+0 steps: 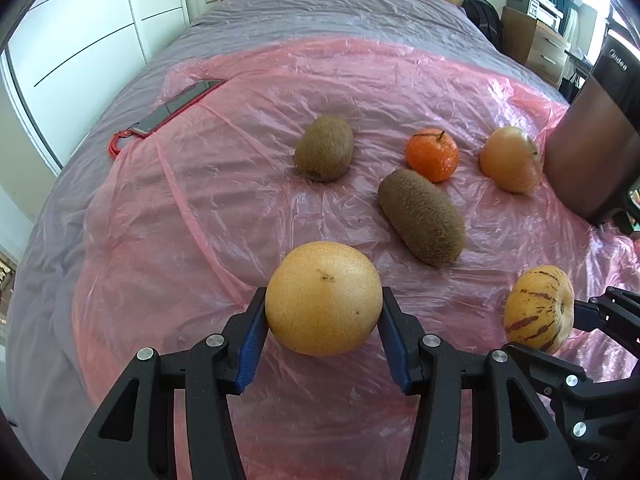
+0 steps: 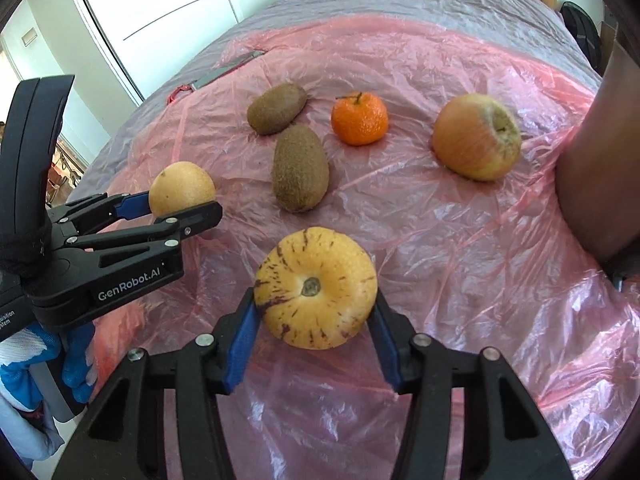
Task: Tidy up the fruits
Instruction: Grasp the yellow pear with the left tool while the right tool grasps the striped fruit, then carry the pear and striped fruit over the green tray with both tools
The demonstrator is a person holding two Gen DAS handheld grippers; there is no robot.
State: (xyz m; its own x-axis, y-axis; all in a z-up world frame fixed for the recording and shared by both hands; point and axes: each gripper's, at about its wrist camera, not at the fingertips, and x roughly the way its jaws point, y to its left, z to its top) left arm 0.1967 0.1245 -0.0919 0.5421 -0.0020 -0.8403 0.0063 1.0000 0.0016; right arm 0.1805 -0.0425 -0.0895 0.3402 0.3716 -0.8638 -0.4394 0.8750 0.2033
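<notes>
My left gripper (image 1: 324,312) is shut on a round yellow-brown pear (image 1: 323,298), also seen in the right wrist view (image 2: 182,188). My right gripper (image 2: 316,312) is shut on a yellow purple-streaked melon (image 2: 316,286), which shows at the lower right of the left wrist view (image 1: 538,310). On the pink plastic sheet (image 1: 224,200) lie two kiwis (image 1: 325,148) (image 1: 422,222), a tangerine (image 1: 432,155) and an apple (image 1: 510,159). In the right wrist view the kiwis (image 2: 277,108) (image 2: 300,168), tangerine (image 2: 359,119) and apple (image 2: 476,136) lie beyond the melon.
The sheet covers a grey bed (image 1: 320,12). A phone with a red strap (image 1: 176,106) lies at the sheet's far left edge. A dark brown upright object (image 1: 584,148) stands at the right edge. A white wardrobe (image 1: 92,20) is left of the bed.
</notes>
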